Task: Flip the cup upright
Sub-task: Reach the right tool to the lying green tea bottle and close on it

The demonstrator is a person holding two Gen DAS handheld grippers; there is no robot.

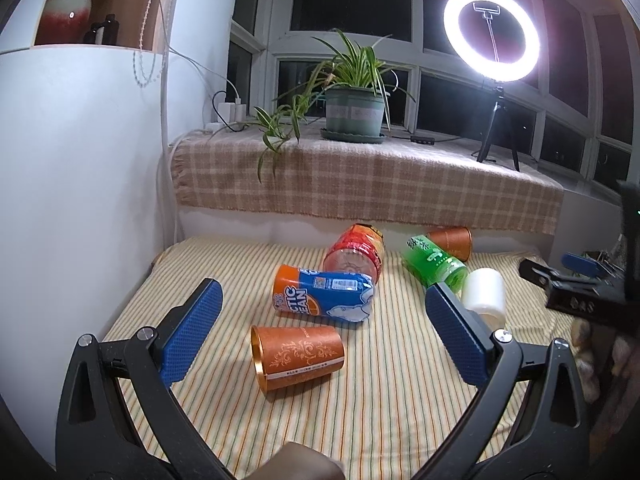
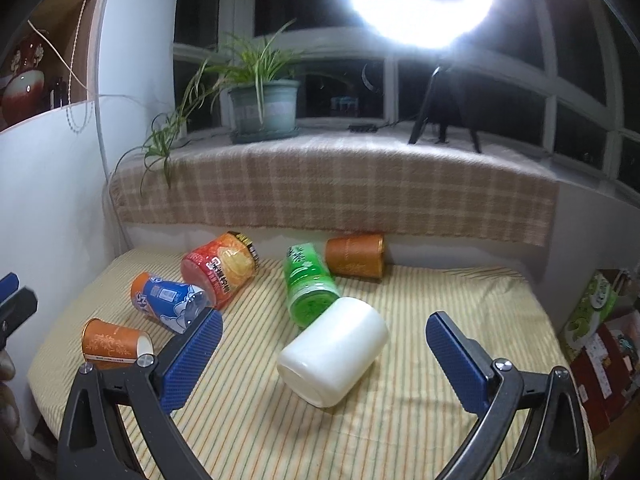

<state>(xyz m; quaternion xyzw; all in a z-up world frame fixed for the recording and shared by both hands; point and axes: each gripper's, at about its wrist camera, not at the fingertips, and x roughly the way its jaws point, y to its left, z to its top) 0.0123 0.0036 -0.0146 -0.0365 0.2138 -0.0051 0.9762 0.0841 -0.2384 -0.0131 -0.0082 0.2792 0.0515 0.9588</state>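
Note:
Several cups lie on their sides on a striped cloth. An orange cup [image 1: 298,356] lies between my open left gripper's [image 1: 324,336] blue fingers, mouth to the left; it also shows in the right wrist view [image 2: 114,344]. A white cup [image 2: 334,350] lies between my open right gripper's [image 2: 324,354] fingers; it also shows in the left wrist view [image 1: 484,294]. A blue and orange cup [image 1: 324,294], a red cup [image 1: 354,254], a green cup [image 1: 434,264] and a second orange cup [image 1: 452,242] lie further back. Both grippers are empty.
The striped cloth [image 1: 360,420] covers the table. A checked-cloth sill [image 1: 360,176] behind holds a potted plant [image 1: 354,112] and a ring light on a tripod [image 1: 494,80]. A white wall [image 1: 80,160] stands left. Boxes [image 2: 592,320] sit off the right edge.

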